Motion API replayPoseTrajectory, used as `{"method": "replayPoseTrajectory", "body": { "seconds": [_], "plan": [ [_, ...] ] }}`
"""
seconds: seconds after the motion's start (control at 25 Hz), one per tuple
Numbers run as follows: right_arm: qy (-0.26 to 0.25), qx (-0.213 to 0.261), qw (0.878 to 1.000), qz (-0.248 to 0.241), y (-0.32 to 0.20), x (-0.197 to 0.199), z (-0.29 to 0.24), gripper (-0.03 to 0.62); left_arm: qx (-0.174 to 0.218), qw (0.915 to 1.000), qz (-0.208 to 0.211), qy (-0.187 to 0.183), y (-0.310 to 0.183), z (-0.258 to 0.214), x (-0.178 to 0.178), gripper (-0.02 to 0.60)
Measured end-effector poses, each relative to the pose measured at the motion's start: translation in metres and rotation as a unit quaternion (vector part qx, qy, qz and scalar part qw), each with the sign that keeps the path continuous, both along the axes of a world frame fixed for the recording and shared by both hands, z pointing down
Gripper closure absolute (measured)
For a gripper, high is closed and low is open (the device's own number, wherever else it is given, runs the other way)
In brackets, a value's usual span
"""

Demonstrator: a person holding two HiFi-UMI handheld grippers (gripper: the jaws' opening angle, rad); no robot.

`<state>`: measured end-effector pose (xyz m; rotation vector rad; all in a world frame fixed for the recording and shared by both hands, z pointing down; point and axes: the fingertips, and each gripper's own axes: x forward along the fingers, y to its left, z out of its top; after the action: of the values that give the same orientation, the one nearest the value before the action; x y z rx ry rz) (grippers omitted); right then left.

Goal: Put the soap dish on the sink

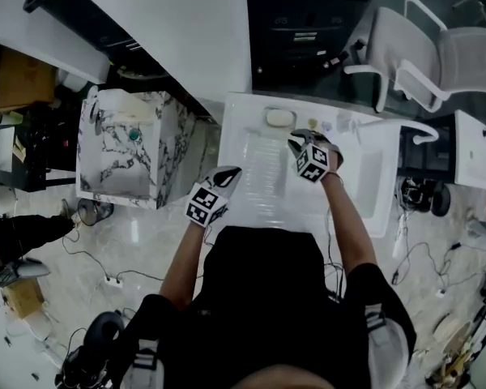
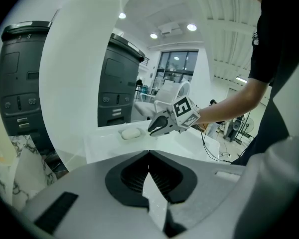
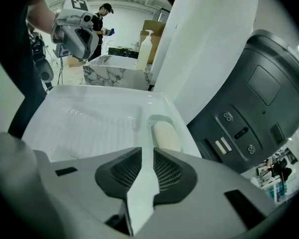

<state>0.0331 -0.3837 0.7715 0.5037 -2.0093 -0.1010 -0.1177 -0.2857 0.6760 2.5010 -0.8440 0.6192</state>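
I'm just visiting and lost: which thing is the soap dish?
Find the white sink beside the marbled box. On its far rim, behind the basin, sits the soap dish: a small rounded tray holding a pale bar, the rim's only oval thing.

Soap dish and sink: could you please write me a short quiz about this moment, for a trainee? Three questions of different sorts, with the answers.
1. True or false: the right gripper holds the soap dish.
2. Multiple choice: the soap dish rests on A) the rim of the sink, B) the floor, C) a chair.
3. Fill in: inside the soap dish lies a pale bar of ____.

Key: 1 false; 2 A; 3 soap.
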Motion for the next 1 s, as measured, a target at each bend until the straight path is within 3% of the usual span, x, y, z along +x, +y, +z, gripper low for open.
{"method": "replayPoseTrajectory", "body": {
  "seconds": [0.32,0.52,1.0],
  "plan": [
    [-0.027,-0.013,0.999,0.032,0.035,0.019,-0.013,0.579,0.016,0.9999,0.005,0.003,0.014,-0.013,0.021,0.581],
    [-0.029,-0.020,0.999,0.031,0.059,0.031,-0.023,0.599,0.017,0.9998,-0.013,0.004,0.025,-0.019,0.032,0.581],
    [-0.138,-0.005,0.988,0.069,0.095,0.061,-0.068,0.600,0.030,0.9984,-0.047,-0.004,0.041,-0.033,0.059,0.581]
  ]
}}
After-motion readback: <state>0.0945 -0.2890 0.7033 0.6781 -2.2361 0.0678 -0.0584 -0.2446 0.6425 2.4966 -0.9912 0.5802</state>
